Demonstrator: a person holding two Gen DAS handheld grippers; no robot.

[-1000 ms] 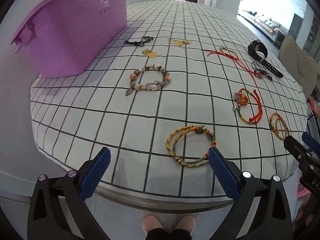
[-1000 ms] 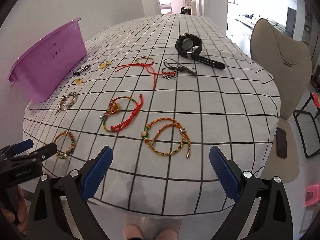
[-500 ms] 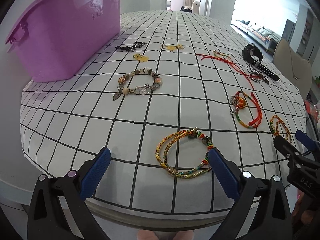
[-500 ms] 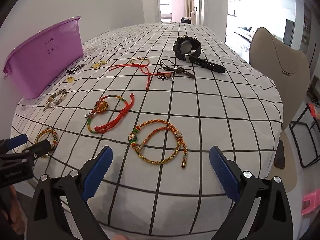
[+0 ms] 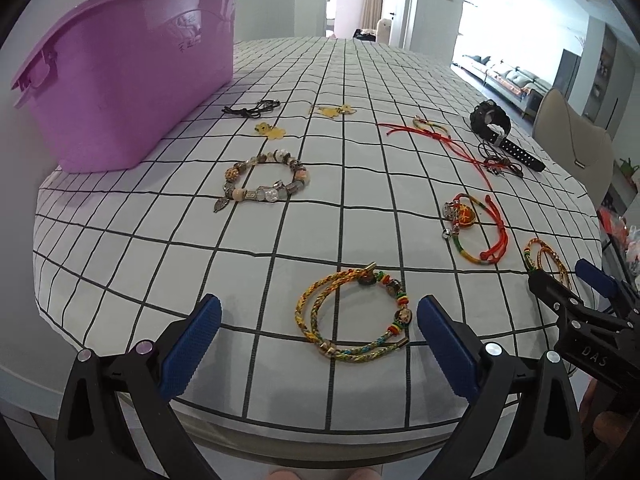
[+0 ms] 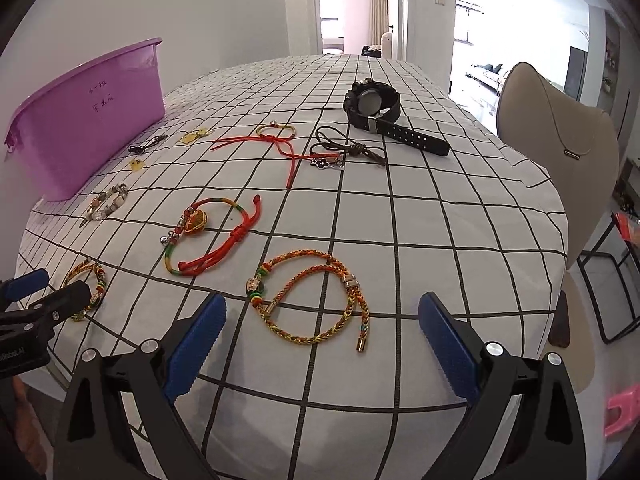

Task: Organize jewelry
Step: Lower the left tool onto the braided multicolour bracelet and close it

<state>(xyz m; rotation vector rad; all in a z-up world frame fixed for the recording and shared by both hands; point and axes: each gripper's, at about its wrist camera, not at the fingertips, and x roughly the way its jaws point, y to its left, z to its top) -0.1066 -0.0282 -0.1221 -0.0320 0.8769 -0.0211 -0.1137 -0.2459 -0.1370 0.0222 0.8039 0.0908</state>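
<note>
Left wrist view, item by item: your left tongs (image 5: 318,334) hang wide open and empty over the near edge of the table (image 5: 360,208), spread with a white, black-gridded cloth; a braided yellow bracelet (image 5: 354,318) lies on the cloth just ahead, between the blue pads. Further back: a beaded charm bracelet (image 5: 264,182), two yellow charms (image 5: 270,131), a black cord (image 5: 250,109), and a purple plastic tub (image 5: 120,92) at the far left. Right wrist view: your right tongs (image 6: 322,342) are likewise spread wide, holding nothing, with a braided orange-yellow bracelet (image 6: 316,300) lying between the pads. Beyond it: a red cord bracelet with a round charm (image 6: 212,236), a red string bracelet (image 6: 276,138), a dark cord with a flower pendant (image 6: 340,152), and a black wristwatch (image 6: 384,114). A beige chair (image 6: 560,152) stands beside the table's right edge.
</note>
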